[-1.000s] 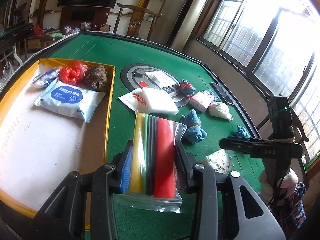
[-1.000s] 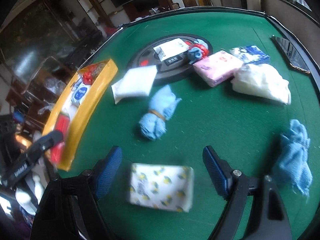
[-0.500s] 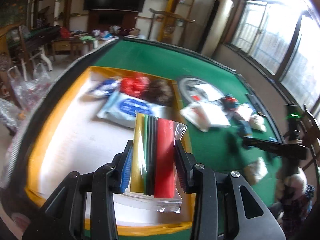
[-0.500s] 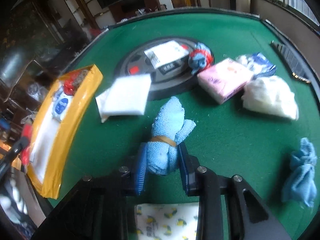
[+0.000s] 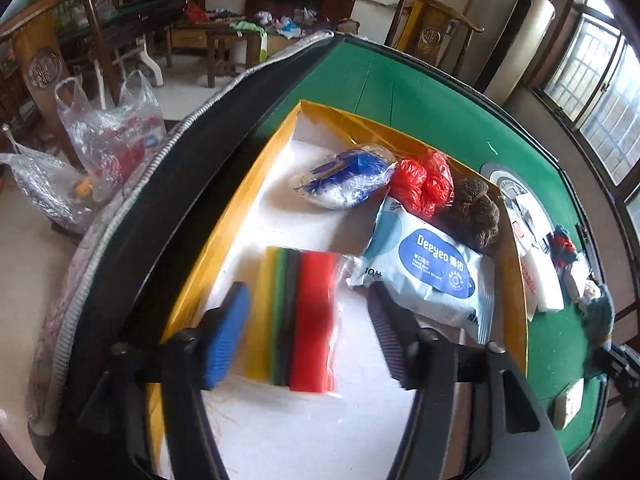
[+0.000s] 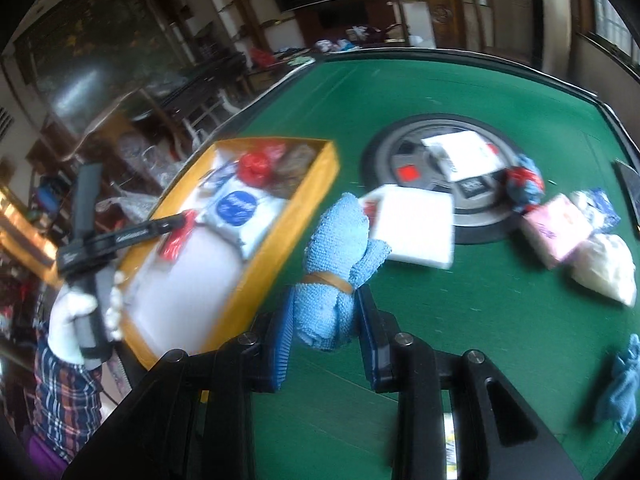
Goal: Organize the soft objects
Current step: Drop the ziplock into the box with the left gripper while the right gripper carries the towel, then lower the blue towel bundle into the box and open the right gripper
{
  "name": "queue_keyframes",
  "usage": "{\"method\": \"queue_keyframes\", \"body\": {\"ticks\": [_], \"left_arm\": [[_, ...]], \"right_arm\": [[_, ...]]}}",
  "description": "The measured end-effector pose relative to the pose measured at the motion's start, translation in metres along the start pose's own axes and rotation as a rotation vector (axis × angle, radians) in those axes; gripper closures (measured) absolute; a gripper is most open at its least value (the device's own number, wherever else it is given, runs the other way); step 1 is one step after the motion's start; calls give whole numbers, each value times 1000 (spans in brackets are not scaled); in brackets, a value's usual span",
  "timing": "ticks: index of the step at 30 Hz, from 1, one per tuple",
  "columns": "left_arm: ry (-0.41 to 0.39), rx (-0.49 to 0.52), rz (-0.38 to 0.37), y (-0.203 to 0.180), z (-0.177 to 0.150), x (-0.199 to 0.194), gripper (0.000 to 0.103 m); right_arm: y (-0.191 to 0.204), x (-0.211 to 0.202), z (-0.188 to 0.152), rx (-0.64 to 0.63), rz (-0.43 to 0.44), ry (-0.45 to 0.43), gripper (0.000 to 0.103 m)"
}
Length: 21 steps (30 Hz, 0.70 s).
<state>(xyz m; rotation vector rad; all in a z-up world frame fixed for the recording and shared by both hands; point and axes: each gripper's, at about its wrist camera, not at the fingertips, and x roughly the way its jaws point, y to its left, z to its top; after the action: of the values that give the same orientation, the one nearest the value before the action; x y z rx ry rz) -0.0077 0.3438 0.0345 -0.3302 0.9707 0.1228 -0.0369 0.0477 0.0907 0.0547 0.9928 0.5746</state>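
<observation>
My left gripper (image 5: 308, 332) is open over the yellow box (image 5: 224, 240). A clear bag of coloured sponges (image 5: 298, 316) lies loose between its fingers on the box's white floor. The box also holds a wet-wipes pack (image 5: 432, 276), a red bag (image 5: 424, 184), a brown bundle (image 5: 476, 212) and a blue-white bag (image 5: 348, 176). My right gripper (image 6: 326, 336) is shut on a rolled blue towel (image 6: 336, 264) with a rubber band, held above the green table (image 6: 500, 320) beside the yellow box (image 6: 288, 236). The left gripper (image 6: 168, 228) shows there too.
On the felt lie a white pack (image 6: 416, 228), a pink pack (image 6: 556, 228), a white bag (image 6: 608, 268), a second blue towel (image 6: 624, 388) and a red-blue cloth ball (image 6: 524, 184) by the round centre console (image 6: 400, 156). The table's black rim (image 5: 160, 184) runs left of the box.
My left gripper moved over the box and opened, letting go of the sponge bag. My right gripper, shut on the blue towel, lifted it and carried it left toward the box.
</observation>
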Motion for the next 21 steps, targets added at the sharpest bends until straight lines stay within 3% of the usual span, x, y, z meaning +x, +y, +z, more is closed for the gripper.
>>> {"method": "queue_keyframes", "body": {"ticks": [2, 8, 12, 16, 21], "left_arm": [[-2, -16, -30, 4, 2, -4, 41], [-175, -70, -72, 14, -12, -67, 40], [-261, -102, -92, 25, -36, -104, 34], [-281, -121, -97, 37, -52, -117, 34], [-272, -151, -94, 53, -65, -120, 34]], "right_arm": [[16, 10, 3, -27, 23, 15, 76], [70, 50, 12, -109, 108, 107, 76], [106, 91, 17, -166, 127, 189, 76], [129, 131, 23, -171, 138, 258, 76], [153, 162, 36, -196, 103, 271, 76]]}}
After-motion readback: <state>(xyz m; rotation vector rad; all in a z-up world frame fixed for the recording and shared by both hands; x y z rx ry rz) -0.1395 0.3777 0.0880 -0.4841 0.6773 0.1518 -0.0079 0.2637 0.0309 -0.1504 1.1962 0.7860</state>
